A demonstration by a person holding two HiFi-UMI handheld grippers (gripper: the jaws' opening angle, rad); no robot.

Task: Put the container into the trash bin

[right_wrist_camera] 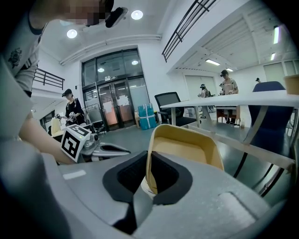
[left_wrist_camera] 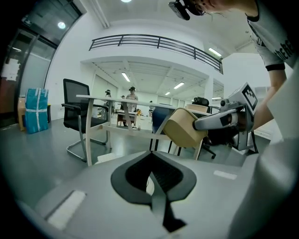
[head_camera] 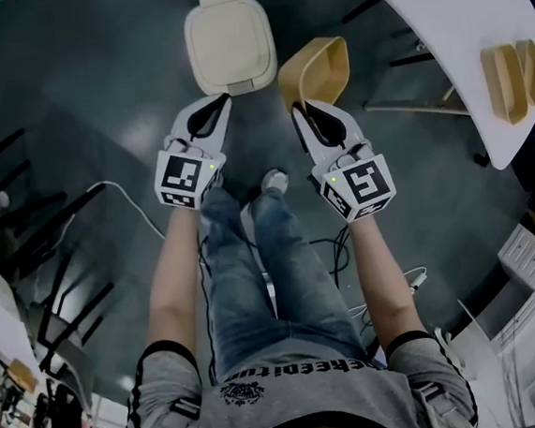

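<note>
Saw dark floor (head_camera: pixel 85 75) throughout, with a white table (head_camera: pixel 436 13) at upper right (2 tan tubs (head_camera: pixel 513 79) on it). Found the cream trash bin (head_camera: pixel 229 43) standing on that floor. Noted the tan container (head_camera: pixel 313 70) just right of the bin, its wall pinched in the right gripper (head_camera: pixel 303 111). Noted the left gripper (head_camera: pixel 219 103) closed on nothing, tips at the bin's near edge.

trash bin (head_camera: pixel 230 44) ahead of left tool (head_camera: pixel 222 101), container (head_camera: pixel 315 70) in right tool (head_camera: pixel 303 110) beside it, table (head_camera: pixel 437 23) far right
</note>
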